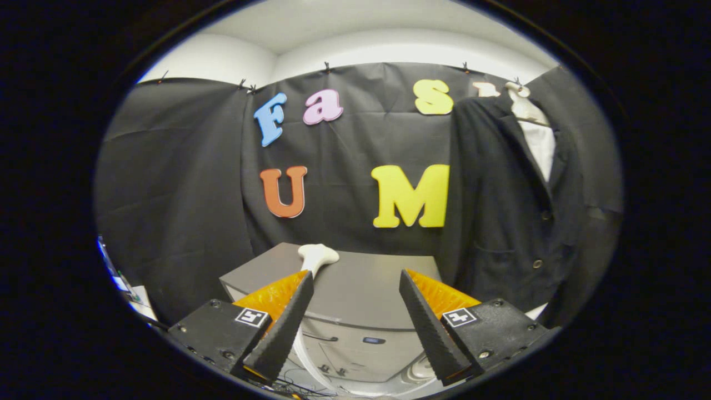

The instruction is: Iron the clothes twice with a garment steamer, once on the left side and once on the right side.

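Two fingers of the gripper (pixel 355 286) stand wide apart, nothing held between them. Just below and ahead: grey box-shaped unit (pixel 355 300), flat top, front panel with a small dark slot; a pale hose (pixel 304 355) curves down its front near the left finger. Steamer head (pixel 318 256), white, lies on the unit's top at its far left, just beyond the left fingertip; not touched. Far right, well beyond the right finger: dark jacket (pixel 500 211) hanging upright against the booth wall (pixel 178 183), buttons visible down its front, white shirt (pixel 540 141) showing at the open collar, pale hanger top (pixel 519 94) above. White ceiling (pixel 355 33) over the wall.
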